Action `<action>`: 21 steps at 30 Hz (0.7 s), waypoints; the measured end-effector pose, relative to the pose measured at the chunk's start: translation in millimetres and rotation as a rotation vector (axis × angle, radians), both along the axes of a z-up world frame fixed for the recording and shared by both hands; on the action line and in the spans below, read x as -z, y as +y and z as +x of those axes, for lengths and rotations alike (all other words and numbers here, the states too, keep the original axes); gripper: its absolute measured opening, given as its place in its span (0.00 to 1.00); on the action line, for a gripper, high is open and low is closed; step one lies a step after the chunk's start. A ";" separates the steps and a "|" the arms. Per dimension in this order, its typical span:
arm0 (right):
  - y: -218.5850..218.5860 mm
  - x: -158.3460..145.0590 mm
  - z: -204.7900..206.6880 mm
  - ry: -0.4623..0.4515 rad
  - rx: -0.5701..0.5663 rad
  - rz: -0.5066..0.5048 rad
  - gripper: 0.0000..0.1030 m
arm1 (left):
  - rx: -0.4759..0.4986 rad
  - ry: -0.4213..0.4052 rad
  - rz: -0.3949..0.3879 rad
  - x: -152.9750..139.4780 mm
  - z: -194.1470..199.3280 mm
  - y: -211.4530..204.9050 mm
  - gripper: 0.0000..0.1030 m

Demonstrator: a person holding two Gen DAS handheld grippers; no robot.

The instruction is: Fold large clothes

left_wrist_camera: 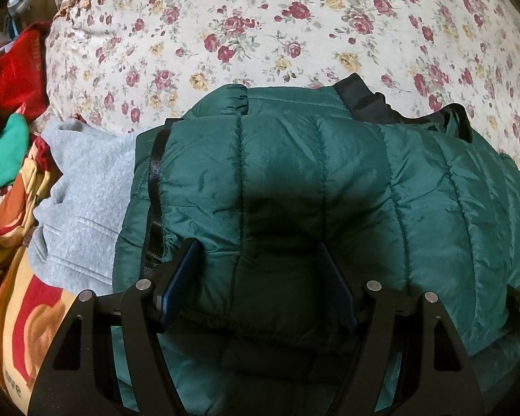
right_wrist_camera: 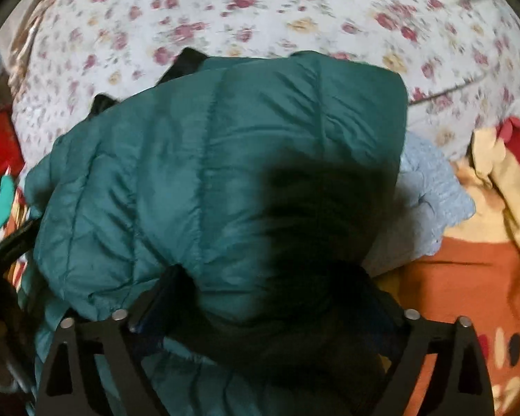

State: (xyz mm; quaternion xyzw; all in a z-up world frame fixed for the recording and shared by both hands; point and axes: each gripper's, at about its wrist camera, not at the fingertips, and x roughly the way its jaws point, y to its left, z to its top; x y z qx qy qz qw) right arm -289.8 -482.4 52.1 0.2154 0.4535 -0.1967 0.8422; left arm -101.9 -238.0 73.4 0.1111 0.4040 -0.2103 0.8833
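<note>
A dark green quilted puffer jacket (left_wrist_camera: 329, 180) lies folded into a bundle on the bed; it also fills the right wrist view (right_wrist_camera: 190, 180). Black lining (left_wrist_camera: 364, 100) shows at its far edge. My left gripper (left_wrist_camera: 256, 270) has its jaws wide apart, one on each side of a thick fold at the jacket's near edge. My right gripper (right_wrist_camera: 270, 298) also straddles the jacket's near edge, jaws wide; its right finger is lost in shadow. Whether either one presses the fabric I cannot tell.
A floral bedsheet (left_wrist_camera: 260, 27) covers the bed beyond the jacket. A grey sweatshirt (left_wrist_camera: 83, 201) lies under the jacket on the left. Red and green clothes (left_wrist_camera: 10, 111) and an orange patterned blanket (right_wrist_camera: 468, 277) lie at the sides.
</note>
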 end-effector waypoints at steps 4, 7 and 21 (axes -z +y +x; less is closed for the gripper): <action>2.0 -14.9 -8.4 -0.015 0.016 -0.004 0.91 | 0.005 0.000 -0.004 0.2 0.0 0.8 0.69; 9.5 -38.1 -18.9 -0.054 0.029 -0.064 0.91 | 0.006 -0.002 -0.003 0.2 -0.3 1.1 0.69; 28.7 -17.2 13.2 -0.049 -0.030 -0.055 0.75 | 0.001 -0.008 -0.003 0.1 -2.7 1.7 0.69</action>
